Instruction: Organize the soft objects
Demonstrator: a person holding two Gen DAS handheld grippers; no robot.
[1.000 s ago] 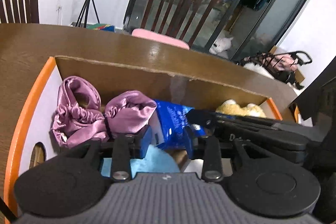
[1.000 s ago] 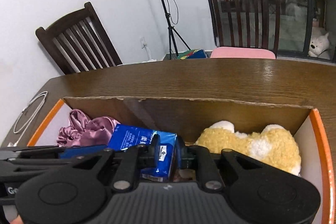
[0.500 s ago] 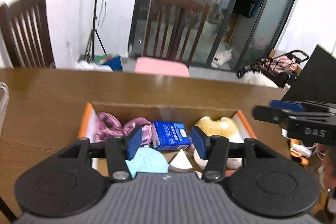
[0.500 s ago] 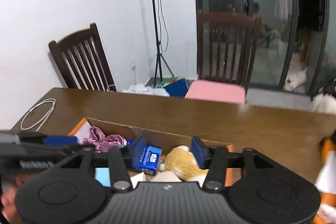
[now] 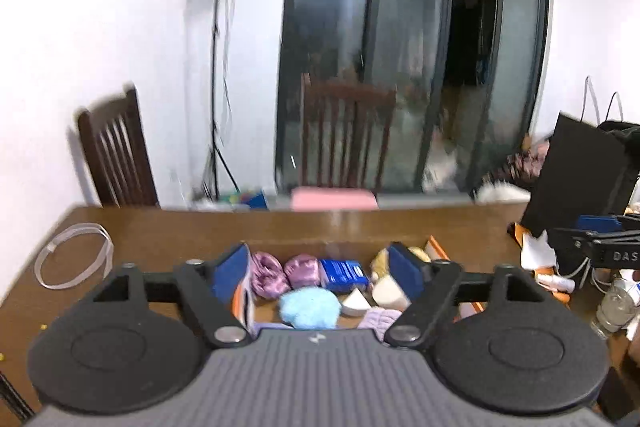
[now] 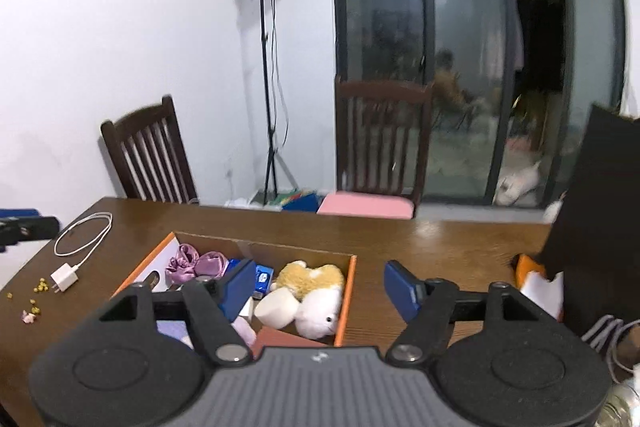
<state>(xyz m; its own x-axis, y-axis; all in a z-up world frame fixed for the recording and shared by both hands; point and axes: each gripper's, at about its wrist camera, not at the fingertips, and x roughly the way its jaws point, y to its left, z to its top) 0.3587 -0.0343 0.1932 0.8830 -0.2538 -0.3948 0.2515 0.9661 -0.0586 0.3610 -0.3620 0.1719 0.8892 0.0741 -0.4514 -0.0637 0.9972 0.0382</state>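
Cardboard box (image 6: 346,291) of soft toys on the table (image 6: 440,243), below and beyond both grippers' jaws, left (image 5: 322,269) and right (image 6: 324,285); jaws opening wide, holding nothing.

We can read very little here. At three o'clock in the left wrist view, white capitals "DAS" stand on the black body of the right gripper (image 5: 600,245), cut off at the picture's edge. In the box, at about six o'clock in that view, the blue packet (image 5: 343,270) carries white print, but we cannot make it out; in the right wrist view its label is too small to read. Nothing else is legible.
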